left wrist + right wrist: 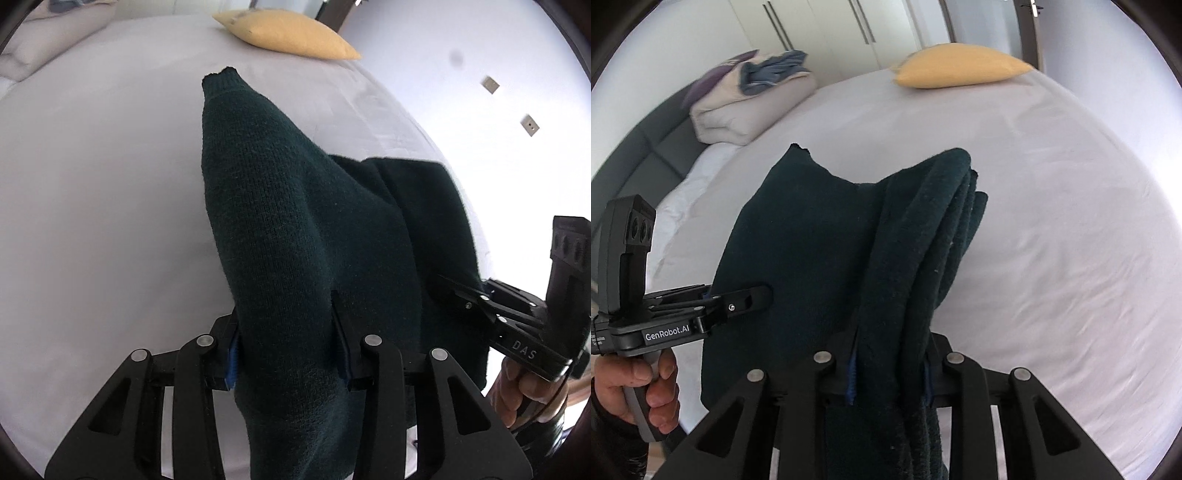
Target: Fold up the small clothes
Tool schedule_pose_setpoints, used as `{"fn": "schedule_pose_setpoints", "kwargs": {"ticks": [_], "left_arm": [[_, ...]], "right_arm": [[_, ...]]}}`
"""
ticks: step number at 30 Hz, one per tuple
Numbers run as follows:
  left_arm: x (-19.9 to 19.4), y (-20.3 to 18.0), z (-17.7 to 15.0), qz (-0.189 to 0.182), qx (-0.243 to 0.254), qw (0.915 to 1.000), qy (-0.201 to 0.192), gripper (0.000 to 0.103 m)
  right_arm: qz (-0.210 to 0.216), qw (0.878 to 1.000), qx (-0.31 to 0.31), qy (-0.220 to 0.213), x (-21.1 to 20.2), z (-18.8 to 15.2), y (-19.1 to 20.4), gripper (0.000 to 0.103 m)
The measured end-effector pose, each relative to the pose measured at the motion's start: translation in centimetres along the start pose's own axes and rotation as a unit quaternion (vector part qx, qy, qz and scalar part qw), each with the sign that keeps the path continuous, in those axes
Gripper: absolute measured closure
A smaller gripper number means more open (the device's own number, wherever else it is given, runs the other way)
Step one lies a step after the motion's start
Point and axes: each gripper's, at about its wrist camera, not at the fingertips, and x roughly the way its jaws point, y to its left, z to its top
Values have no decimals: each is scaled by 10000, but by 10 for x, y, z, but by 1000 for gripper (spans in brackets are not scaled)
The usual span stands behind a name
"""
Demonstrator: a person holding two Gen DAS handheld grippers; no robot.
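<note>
A dark green knitted sweater (266, 192) hangs lifted above a white bed sheet (92, 184). My left gripper (286, 332) is shut on a thick fold of it, and one sleeve with a ribbed cuff stretches away over the bed. In the right wrist view my right gripper (889, 369) is shut on a bunched, layered edge of the same sweater (812, 240). The two grippers hold it side by side: the right gripper (461, 291) shows at the right of the left view, and the left gripper (757, 295) shows at the left of the right view, each in a person's hand (635, 376).
A yellow pillow (960, 64) lies at the far side of the bed. A folded duvet with blue clothes on top (750, 107) sits by the dark headboard (646, 147). White wardrobe doors (820, 26) stand behind. The sheet (1052, 221) is bare around the sweater.
</note>
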Motion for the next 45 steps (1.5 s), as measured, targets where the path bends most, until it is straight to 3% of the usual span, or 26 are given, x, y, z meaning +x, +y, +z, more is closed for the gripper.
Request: {"fn": "schedule_pose_setpoints", "kwargs": {"ticks": [8, 11, 15, 18, 22, 26, 29, 32, 35, 37, 39, 41, 42, 45], "left_arm": [[-24, 47, -88, -96, -288, 9993, 200, 65], [-12, 55, -100, -188, -395, 9990, 87, 60], [-5, 53, -105, -67, -538, 9985, -22, 38], [-3, 50, -107, -71, -618, 9980, -118, 33], [-3, 55, -120, 57, -729, 9970, -255, 29], [-11, 41, -117, 500, -634, 9957, -444, 29], [-30, 20, -122, 1081, -317, 9903, -814, 28], [-57, -6, -127, 1610, -7, 9769, -1407, 26], [-87, -27, -133, 2021, 240, 9579, -2026, 9], [-110, -41, -143, 2302, 369, 9381, -2563, 1], [-137, -53, -159, 2669, 472, 9114, -3097, 0], [-158, -66, -167, 2934, 545, 8925, -3382, 0], [-170, -71, -172, 2985, 592, 8875, -3461, 0], [-204, -74, -181, 2737, 666, 8887, -3617, 0]], "right_arm": [[573, 9974, 288, 333, 17, -71, 37, 76], [587, 9963, 527, 331, 31, -94, 27, 75], [1073, 9863, 1202, 351, 47, -104, 7, 64], [1531, 9753, 1573, 247, 48, -112, -10, 63], [1651, 9716, 1687, 161, 45, -112, -12, 60], [1417, 9751, 1708, 30, 32, -116, -15, 50], [1122, 9795, 1673, -94, 19, -124, -13, 44], [677, 9854, 1524, -331, -2, -125, -5, 42], [252, 9894, 1251, -688, -30, -127, 11, 34], [25, 9898, 1017, -996, -51, -127, 26, 27], [-226, 9872, 761, -1382, -76, -130, 41, 18], [-431, 9808, 573, -1813, -99, -134, 54, 5], [-533, 9751, 498, -2096, -113, -138, 60, 1], [-713, 9587, 383, -2727, -150, -146, 69, 0]]}}
